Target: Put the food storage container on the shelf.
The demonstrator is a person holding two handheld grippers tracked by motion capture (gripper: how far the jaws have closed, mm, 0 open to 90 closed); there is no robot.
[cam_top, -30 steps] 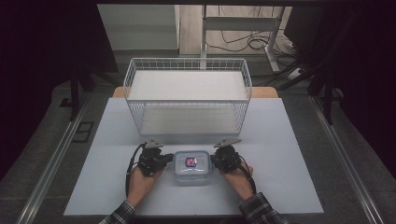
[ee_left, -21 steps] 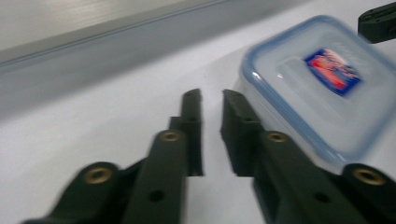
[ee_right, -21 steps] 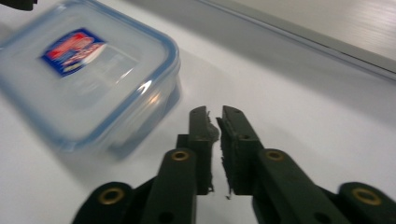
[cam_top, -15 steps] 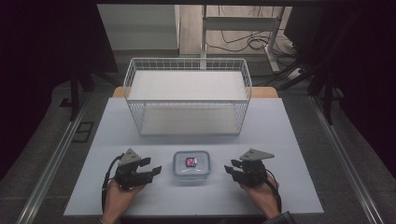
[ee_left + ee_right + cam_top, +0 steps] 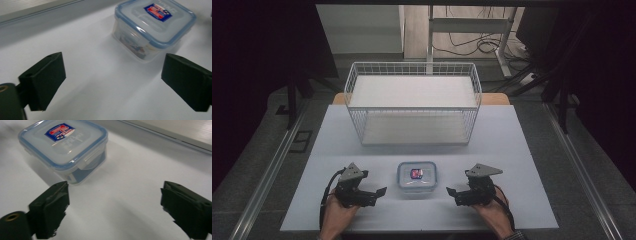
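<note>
Left gripper resting low on the table with jaws spread wide and empty, aimed toward 3 o'clock; right gripper likewise wide open and empty, aimed toward 9 o'clock. Between them, apart from both, the box: a small clear container with a blue-rimmed clip lid and a red-and-blue label, sitting flat near the table's 6 o'clock edge. Seen up close in the left gripper view at about 1 o'clock ahead of the jaws, and in the right gripper view at about 11 o'clock, lid seemingly latched, something blue inside. Beyond, toward 12 o'clock, a white wire basket, well apart from the box and apparently empty. Likely step: closing in on the box from both sides for a lift toward the basket. Best done by squaring each pair of jaws to a side wall, gripping below the lid rim rather than on the clips, pressing evenly from 3 and 9 o'clock, and keeping the box level. Main risk: slick plastic sliding or tilting under uneven pressure.
</note>
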